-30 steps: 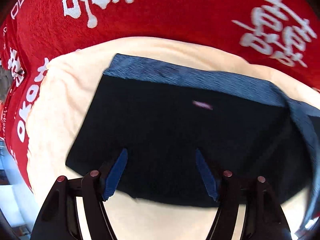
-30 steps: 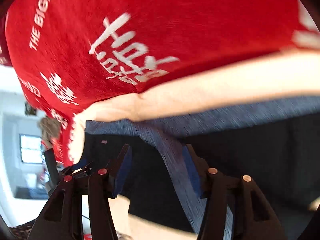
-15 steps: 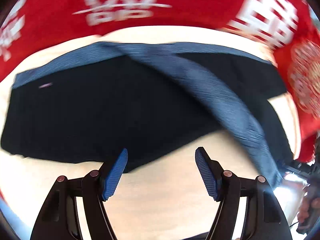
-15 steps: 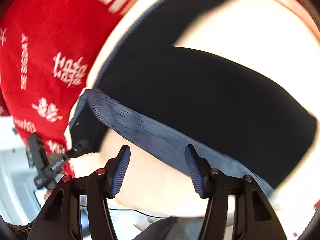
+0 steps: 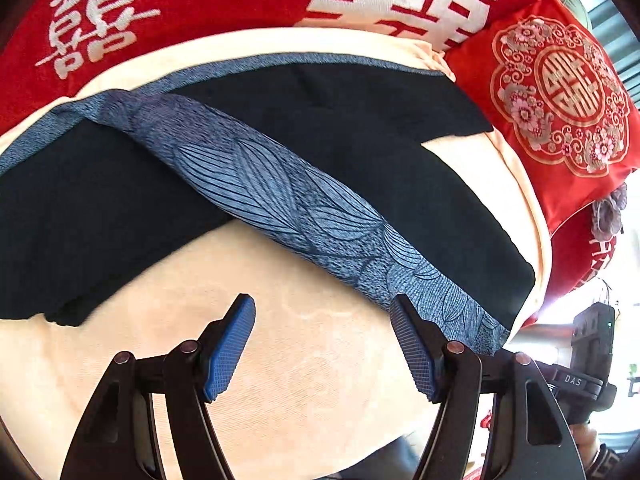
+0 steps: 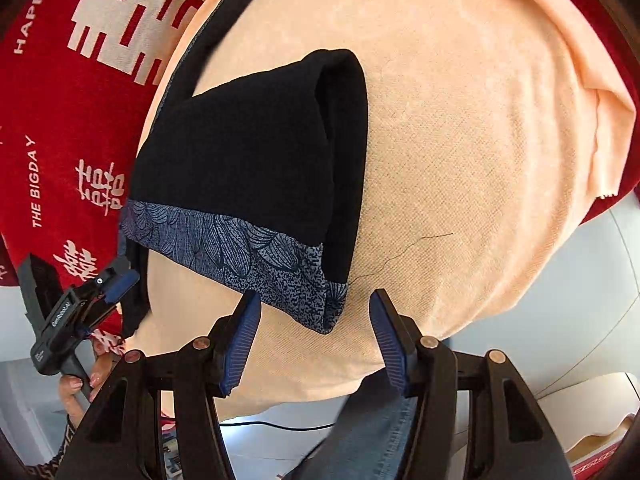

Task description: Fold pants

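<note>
Right wrist view: pants partly folded on peach blanket, right gripper and left gripper jaws released, empty; next, likely grasping patterned band corner.

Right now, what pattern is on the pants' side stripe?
Blue-grey side stripe with dark line-drawn leaf shapes and speckling, on black pants; clearest in the left wrist view.

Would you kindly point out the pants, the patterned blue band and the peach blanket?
pants (image 5: 420,168), left wrist view, black cloth.
patterned blue band (image 5: 280,196), left wrist view, mid-strip.
peach blanket (image 6: 460,140), right wrist view, bare area.
</note>
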A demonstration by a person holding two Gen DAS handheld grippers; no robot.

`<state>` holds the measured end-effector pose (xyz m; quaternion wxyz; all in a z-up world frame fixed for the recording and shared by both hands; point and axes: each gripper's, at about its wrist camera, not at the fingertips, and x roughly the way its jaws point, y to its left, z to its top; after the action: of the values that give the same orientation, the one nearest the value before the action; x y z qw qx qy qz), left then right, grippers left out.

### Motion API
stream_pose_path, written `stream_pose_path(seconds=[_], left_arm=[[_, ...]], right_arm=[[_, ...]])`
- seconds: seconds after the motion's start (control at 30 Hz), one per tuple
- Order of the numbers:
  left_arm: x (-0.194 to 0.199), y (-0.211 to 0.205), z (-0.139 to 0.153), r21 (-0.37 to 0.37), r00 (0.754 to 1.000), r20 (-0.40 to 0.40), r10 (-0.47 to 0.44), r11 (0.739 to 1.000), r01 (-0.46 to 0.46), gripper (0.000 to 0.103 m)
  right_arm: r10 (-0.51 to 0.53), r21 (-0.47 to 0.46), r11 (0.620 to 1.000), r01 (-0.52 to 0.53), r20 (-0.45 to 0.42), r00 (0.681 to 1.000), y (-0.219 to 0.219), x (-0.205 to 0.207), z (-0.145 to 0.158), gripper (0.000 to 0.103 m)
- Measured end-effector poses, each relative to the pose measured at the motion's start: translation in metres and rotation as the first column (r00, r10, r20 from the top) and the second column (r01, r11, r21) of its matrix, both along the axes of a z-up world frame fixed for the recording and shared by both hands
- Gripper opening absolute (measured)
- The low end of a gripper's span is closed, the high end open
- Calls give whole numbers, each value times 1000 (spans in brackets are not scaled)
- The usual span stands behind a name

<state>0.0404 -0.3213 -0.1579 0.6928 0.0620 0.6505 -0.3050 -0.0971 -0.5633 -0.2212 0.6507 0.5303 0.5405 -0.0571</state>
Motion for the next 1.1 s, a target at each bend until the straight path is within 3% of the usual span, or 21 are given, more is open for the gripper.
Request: stream_pose_path(seconds=[0.27,0.43,0.5,0.53,0.57,0.6,0.63,0.67,0.73,0.87,1.1], left_arm=[[-10,-26,-26,14,998,-54,26,1000,-26,71],[-10,-40,-28,16,994,-86,62,998,-61,71],[-10,-45,-29,8,991,-109,75,997,-75,71],[-10,-46,-29,5,990,-116,82,997,-82,71],[-10,-48,-29,-1,988,-122,90,996,-91,69],[-10,-49,-29,-12,986,-133,99,995,-101,52],[-10,-49,-30,-17,982,-154,108,994,-111,23],[-8,-50,-31,-18,977,-180,115,993,-120,16],[-4,-50,-22,-50,970,-193,146,986,-158,15],[12,-65,16,-104,985,-119,127,985,-140,16],[77,-109,52,-183,991,-24,134,974,-136,16]], right_arm=[[-8,209,978,-15,107,994,-17,-7,-27,61],[-37,342,940,-17,152,988,-23,-13,-41,60],[-43,386,922,-23,162,986,-19,-6,-45,34],[-41,397,918,-26,159,986,-16,-2,-47,11],[-50,408,913,-17,153,987,-15,1,-48,11],[-62,407,913,-6,153,986,-17,0,-47,11],[-72,405,914,1,161,984,-19,3,-43,11],[-79,400,916,1,177,981,-22,7,-35,11],[-79,385,923,-12,218,973,-34,11,-15,11],[-15,302,949,-89,325,946,-65,45,38,11],[92,136,976,-170,451,888,-141,156,99,11]])
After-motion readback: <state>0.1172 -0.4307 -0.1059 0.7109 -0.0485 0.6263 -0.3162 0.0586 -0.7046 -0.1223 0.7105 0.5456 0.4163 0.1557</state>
